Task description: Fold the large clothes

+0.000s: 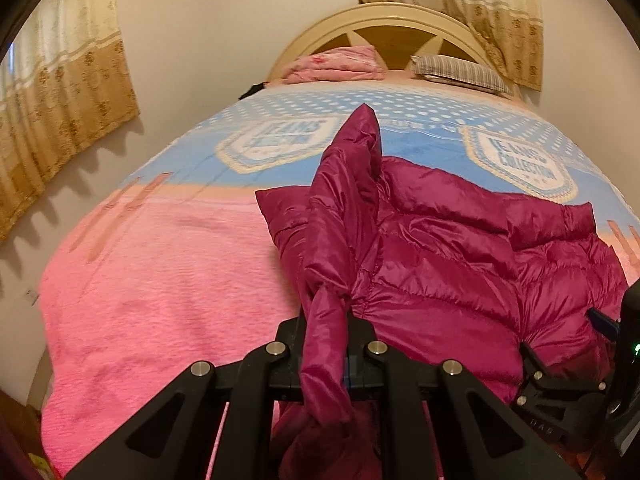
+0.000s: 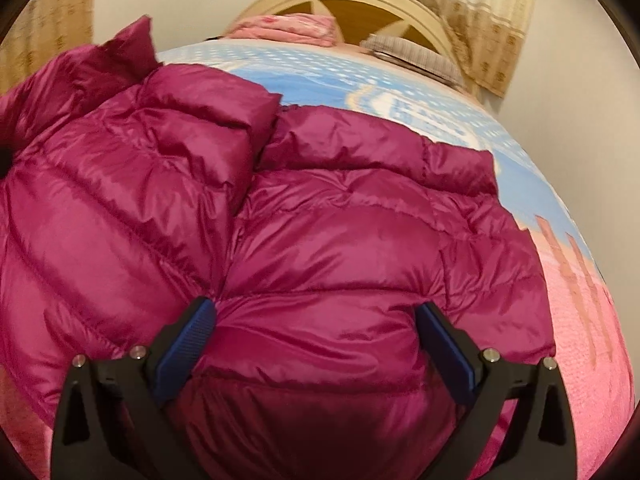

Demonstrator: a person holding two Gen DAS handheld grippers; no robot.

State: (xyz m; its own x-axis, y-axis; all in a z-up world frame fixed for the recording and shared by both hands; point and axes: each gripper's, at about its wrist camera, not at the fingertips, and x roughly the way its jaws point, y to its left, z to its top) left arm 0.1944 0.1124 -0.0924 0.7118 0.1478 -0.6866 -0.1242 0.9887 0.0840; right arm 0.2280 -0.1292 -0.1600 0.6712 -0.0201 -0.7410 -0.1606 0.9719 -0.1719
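A shiny magenta puffer jacket (image 1: 440, 248) lies on the bed's pink and blue cover (image 1: 160, 264). My left gripper (image 1: 326, 328) is shut on a strip of the jacket's edge. That strip rises as a lifted flap (image 1: 348, 184) above the rest. In the right wrist view the jacket (image 2: 320, 220) fills most of the picture. My right gripper (image 2: 320, 336) stands open over its near part, with quilted fabric bulging between the blue pads (image 2: 196, 332). The right gripper (image 1: 568, 344) also shows at the right edge of the left wrist view, low on the jacket.
A cream arched headboard (image 1: 384, 24) stands at the far end of the bed. Before it lie a folded pink quilt (image 1: 332, 64) and a striped pillow (image 1: 460, 72). Tan curtains (image 1: 60, 92) hang on both sides. Bare pink cover lies left of the jacket.
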